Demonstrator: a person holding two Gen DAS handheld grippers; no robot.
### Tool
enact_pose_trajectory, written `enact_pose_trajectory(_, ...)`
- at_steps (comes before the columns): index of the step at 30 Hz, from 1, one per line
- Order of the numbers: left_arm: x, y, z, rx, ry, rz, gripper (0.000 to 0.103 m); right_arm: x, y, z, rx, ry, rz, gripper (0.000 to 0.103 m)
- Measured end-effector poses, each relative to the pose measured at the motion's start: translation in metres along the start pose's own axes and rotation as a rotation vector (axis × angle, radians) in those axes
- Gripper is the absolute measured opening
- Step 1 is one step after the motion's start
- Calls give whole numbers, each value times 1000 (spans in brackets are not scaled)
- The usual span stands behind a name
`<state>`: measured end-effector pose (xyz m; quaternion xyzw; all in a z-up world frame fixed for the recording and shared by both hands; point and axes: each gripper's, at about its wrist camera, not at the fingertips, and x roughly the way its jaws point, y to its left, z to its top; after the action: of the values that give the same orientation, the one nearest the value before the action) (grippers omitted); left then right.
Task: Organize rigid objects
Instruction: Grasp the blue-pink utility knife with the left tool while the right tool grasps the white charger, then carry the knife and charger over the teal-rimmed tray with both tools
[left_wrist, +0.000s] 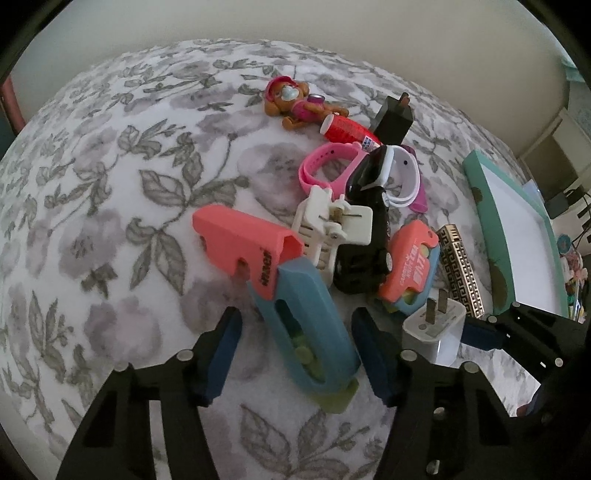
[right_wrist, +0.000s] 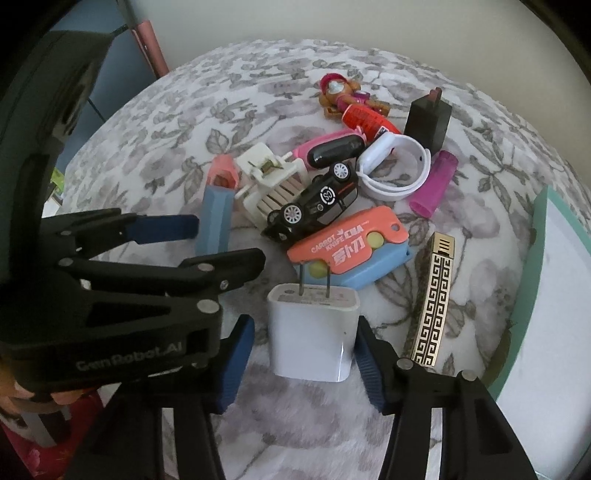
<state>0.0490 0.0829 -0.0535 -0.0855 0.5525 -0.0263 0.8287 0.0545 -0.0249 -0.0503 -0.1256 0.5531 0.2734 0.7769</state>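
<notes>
Left wrist view: left tongs (left_wrist: 295, 354) are pointing steeply down at a flower-print bed cover (left_wrist: 110, 184), jaws part open and straddling the blue end of a pink-and-blue toy knife (left_wrist: 284, 295). Pads are not pressing on it; a gap is showing on each side. The knife is lying on the cover, pink end running toward 10 o'clock.

At 12 o'clock from it, a pile is sitting: white clip (left_wrist: 332, 225), black toy car (left_wrist: 365, 236), pink watch band (left_wrist: 328, 166), white watch band (left_wrist: 402, 177), red tube (left_wrist: 343, 129), black plug (left_wrist: 393, 118) and a dog figure (left_wrist: 295, 103) at the far end. A second folded toy knife (left_wrist: 410, 266) is lying at 2 o'clock, with a gold patterned bar (left_wrist: 461, 273) just beside it. A teal-rimmed tray (left_wrist: 480, 192) is sitting at 3 o'clock.

Right wrist view: right tongs (right_wrist: 306, 354) are also pointing steeply down, jaws half open around a white charger (right_wrist: 312, 332) standing with prongs toward the pile. The right pad looks to be touching or nearly touching its side; the left pad is standing clear, so no grip is showing. The left tongs (right_wrist: 192, 240) are coming in from 9 o'clock. A purple cap (right_wrist: 434, 188) is lying at 1 o'clock beside the white band (right_wrist: 399, 173).
</notes>
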Motion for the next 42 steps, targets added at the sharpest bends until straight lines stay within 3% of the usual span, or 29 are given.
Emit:
enact_pose_trajectory(5,-1,-1,-1,7,9,-13,51,6,2,4,-11,16,-11,52)
enact_pose_trajectory(9,2,-2,3,4,15,-20,49,10,1,8,4,32,-19,46)
enact_pose_trajectory(16,0,7,4,-17,24,-35,41,10,2,8,22,68,-32,46)
enact_pose_trajectory(22,-4,6,2,-18,9,-23,19,1,1,-6,43,64,-29,46)
enact_pose_trajectory(32,-19,13,-5,-25,-42,-62,19,-16,-18,-26,131,17,-24,46)
enact_pose_trajectory(42,-41,2,-1,-3,-89,-33,19,-30,-36,-34,208,-39,-6,46)
